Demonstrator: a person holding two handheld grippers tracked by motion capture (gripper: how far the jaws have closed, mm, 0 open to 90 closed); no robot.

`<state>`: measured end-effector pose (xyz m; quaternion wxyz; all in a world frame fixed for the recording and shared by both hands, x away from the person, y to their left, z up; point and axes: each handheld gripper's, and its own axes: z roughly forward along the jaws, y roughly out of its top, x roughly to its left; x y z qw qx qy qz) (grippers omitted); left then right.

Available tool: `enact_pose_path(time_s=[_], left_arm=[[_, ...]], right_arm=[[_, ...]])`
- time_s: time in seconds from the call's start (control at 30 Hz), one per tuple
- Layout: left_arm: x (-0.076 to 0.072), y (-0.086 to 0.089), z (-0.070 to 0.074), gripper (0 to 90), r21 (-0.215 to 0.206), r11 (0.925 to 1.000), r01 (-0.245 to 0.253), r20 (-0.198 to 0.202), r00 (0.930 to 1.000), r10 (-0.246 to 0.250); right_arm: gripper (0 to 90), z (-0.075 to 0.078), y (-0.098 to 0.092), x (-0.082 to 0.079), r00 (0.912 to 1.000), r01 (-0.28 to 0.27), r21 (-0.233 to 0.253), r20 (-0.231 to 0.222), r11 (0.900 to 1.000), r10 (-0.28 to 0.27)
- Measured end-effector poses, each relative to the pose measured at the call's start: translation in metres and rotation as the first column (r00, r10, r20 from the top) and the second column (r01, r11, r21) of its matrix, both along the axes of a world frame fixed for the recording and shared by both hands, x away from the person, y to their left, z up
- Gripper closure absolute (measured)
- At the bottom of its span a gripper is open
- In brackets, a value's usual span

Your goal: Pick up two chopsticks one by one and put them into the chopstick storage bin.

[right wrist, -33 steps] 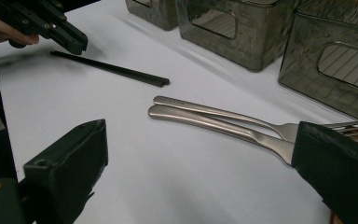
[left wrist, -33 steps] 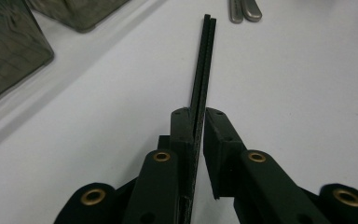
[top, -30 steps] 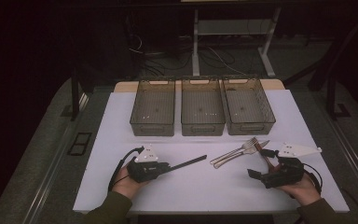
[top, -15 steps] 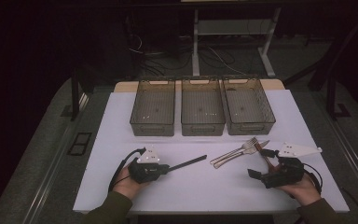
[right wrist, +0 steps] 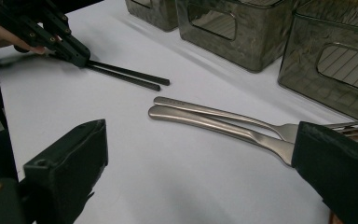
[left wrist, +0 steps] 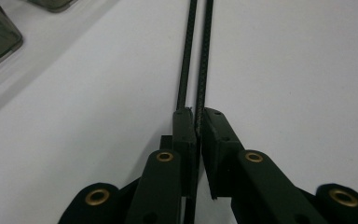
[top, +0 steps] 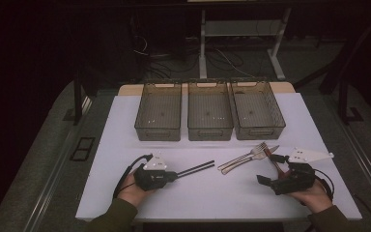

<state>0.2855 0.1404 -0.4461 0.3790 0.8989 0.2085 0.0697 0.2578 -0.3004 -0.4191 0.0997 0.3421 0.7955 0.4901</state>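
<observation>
The left gripper [left wrist: 196,128] rests low on the white tabletop [top: 207,193], its jaws clenched on one of a pair of thin black chopsticks [left wrist: 200,60]; in the left gripper view the right-hand stick runs straight into the narrow slot between the jaws, while the left-hand stick lies just outside the left jaw, and whether that one is pinched too cannot be told. Both sticks run out of the top of that view, so their far tips are cut off there. In the high view the left gripper [top: 174,175] sits at the near left of the tabletop with the chopsticks [top: 198,168] pointing away to the right, their near ends hidden under the gripper body. The right gripper [right wrist: 200,177] is released, its jaws spread wide, and between them in its own view lie a silver metal fork [right wrist: 214,111] and a silver metal knife [right wrist: 214,125] side by side, handles touching; the right jaw covers the fork's neck and the knife's blade, so only the tine tips peek out beyond it. In the high view the right gripper [top: 269,169] sits just beside the cutlery. Beyond stand three smoky translucent plastic bins [top: 209,130] in a row, dim inside; their contents are hard to make out.
</observation>
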Motion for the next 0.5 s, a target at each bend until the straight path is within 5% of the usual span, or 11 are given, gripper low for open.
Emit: enact_pose_path(time_s=[0.5], left_arm=[[-0.0001,-0.0008,-0.0033,81.4,-0.015,0.9998,0.017,-0.023,0.9996,-0.017]], right_arm=[[3.1,-0.0002,0.0004,0.0002,1.0,-0.002,-0.001,0.005,1.0,0.002]])
